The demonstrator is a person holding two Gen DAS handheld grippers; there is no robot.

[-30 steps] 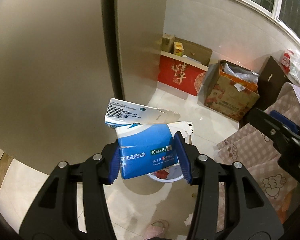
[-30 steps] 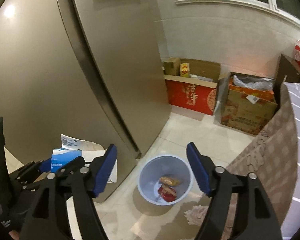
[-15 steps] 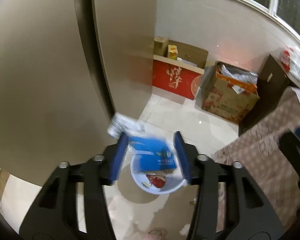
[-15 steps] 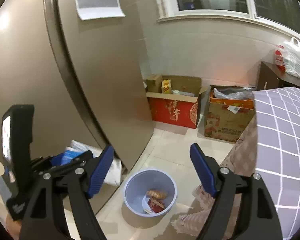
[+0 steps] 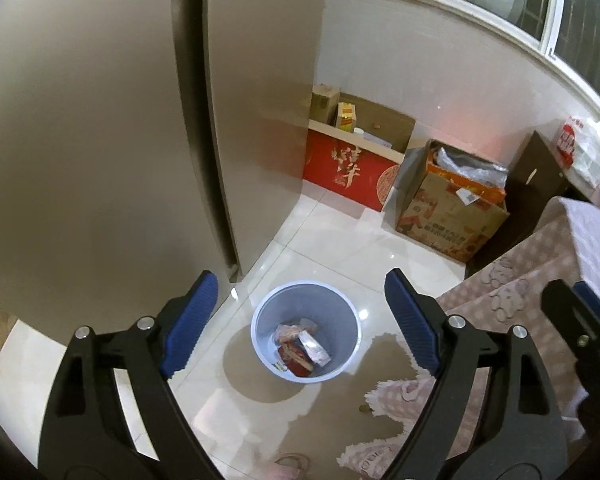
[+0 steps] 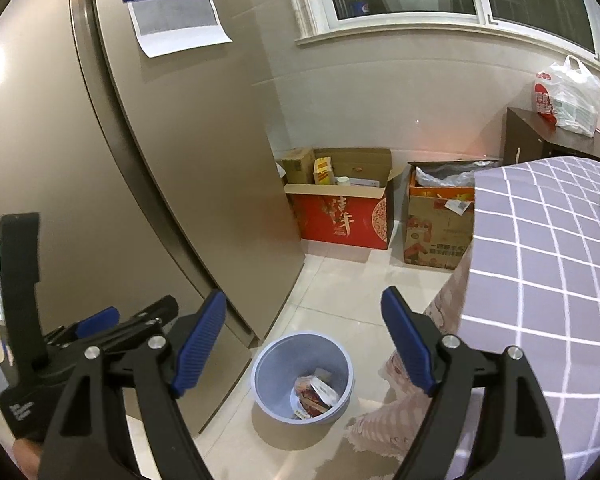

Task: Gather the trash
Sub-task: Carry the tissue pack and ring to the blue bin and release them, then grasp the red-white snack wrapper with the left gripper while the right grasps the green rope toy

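Down on the tiled floor point(image 5: 340, 248) stands a pale blue bin point(image 5: 305, 330), just off the near corner of the big brown fridge point(image 5: 100, 140), with crumpled wrappers and a small carton point(image 5: 302, 350) lying inside it. Above it the left gripper point(image 5: 301, 322) hangs with its blue pads spread wide and nothing between them. Likewise the right gripper point(image 6: 303, 342) is wide apart and holds nothing, the bin point(image 6: 302, 378) showing between its fingers. Farther off, against the wall, sit a red box point(image 6: 340, 218) and a brown cardboard box point(image 6: 436, 232). At the right, a desk under a purple checked cloth point(image 6: 540, 280) reaches close to the bin.
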